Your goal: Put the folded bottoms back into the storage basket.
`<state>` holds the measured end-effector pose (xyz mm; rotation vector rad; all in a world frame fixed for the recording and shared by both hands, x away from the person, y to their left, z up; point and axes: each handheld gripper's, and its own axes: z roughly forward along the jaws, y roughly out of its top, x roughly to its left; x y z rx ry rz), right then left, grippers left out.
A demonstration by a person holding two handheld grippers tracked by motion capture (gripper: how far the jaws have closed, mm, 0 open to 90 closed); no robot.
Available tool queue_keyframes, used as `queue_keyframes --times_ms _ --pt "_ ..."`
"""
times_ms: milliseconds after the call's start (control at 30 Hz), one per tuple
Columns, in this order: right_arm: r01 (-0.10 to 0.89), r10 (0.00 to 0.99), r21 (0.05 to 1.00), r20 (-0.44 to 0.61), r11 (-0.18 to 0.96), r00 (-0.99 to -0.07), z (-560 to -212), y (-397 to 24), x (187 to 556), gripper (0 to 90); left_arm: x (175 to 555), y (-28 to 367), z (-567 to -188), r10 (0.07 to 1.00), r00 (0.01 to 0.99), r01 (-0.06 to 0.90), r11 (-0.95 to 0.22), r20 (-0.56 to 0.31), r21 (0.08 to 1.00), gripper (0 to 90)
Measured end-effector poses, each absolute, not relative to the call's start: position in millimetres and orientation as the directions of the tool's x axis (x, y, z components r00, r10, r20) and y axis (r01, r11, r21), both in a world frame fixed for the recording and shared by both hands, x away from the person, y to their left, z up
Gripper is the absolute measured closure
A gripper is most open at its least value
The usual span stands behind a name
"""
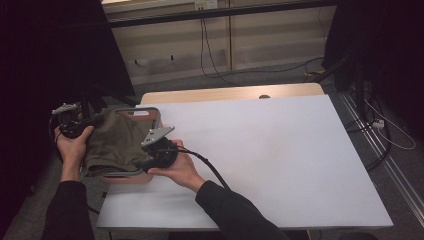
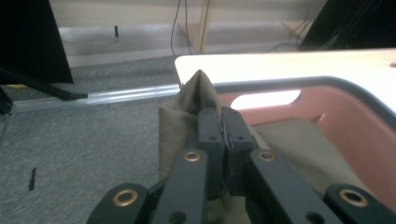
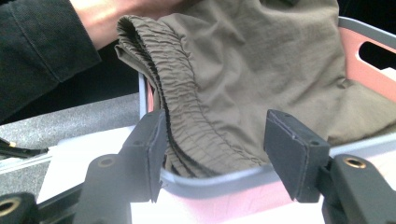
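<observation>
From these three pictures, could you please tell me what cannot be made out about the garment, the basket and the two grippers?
- Olive garment: its type is unclear; it lies bunched in every view.
- Pink basket: its floor is covered by the garment in the high view.
- Left gripper: how much cloth it pinches is hidden behind its shut jaws in the left gripper view.
- Right gripper: the high view hides its jaws under its grey plate.

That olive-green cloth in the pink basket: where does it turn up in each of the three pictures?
High view: the olive cloth lies at the table's left edge, in the pink basket, between the two hands.
Left gripper view: centre, a fold of it pinched between the shut left gripper.
Right gripper view: upper middle, its gathered band between the open right gripper fingers.
Shared landmark: the basket's grey rim.
</observation>
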<state>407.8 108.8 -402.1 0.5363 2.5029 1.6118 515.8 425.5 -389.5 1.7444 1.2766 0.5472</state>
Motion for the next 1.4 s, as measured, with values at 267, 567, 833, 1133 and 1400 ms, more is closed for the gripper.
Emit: queue_keyframes --times_ms 267,567,833,1133,1400 --pt "0.247 0.373 0.897 0.102 0.367 -0.922 -405 103 410 37.2 519 410 -391 0.9 0.416 0.567 -0.146 -0.128 0.811 88.5" --pt "0.25 0.375 0.895 0.103 0.369 -0.921 -406 102 409 36.6 514 410 -396 0.899 0.424 0.592 -0.181 -0.112 0.785 88.3" --pt "0.249 0.372 0.897 0.104 0.366 -0.922 -406 101 409 36.2 509 419 -388 0.927 0.373 0.55 -0.189 -0.036 0.814 62.4" --pt "0.25 0.371 0.897 0.106 0.364 -0.922 -407 101 409 35.9 505 431 -395 0.928 0.344 0.602 -0.099 -0.146 0.792 79.7" --pt "0.255 0.368 0.898 0.115 0.358 -0.923 -409 102 410 35.4 513 428 -392 0.922 0.372 0.591 -0.143 -0.111 0.794 85.5"
